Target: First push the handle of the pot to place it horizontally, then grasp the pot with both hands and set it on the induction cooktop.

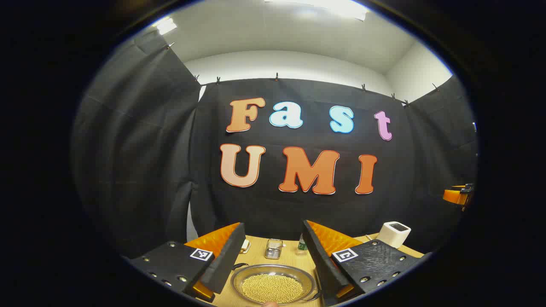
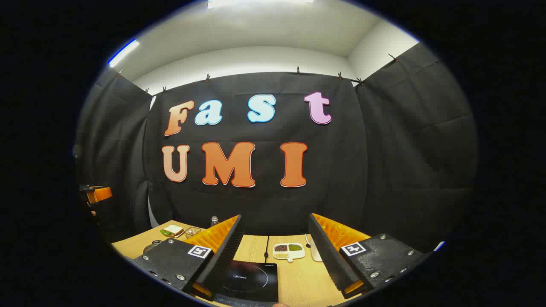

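Both grippers raised, jaws wide, nothing held.
Left gripper (image 1: 273, 260) hovers over the pot (image 1: 273, 283) of beans; right gripper (image 2: 275, 251) over the cooktop (image 2: 251, 279), a tray (image 2: 289, 251) beyond. Handle push, grasp and transfer all appear outstanding.

The pot (image 1: 273, 285) is cut off at the frame's lower edge — its handle hidden. The induction cooktop (image 2: 249, 281) likewise runs off the bottom, its near-left corner behind a finger — small worktop items beyond are too small to tell.
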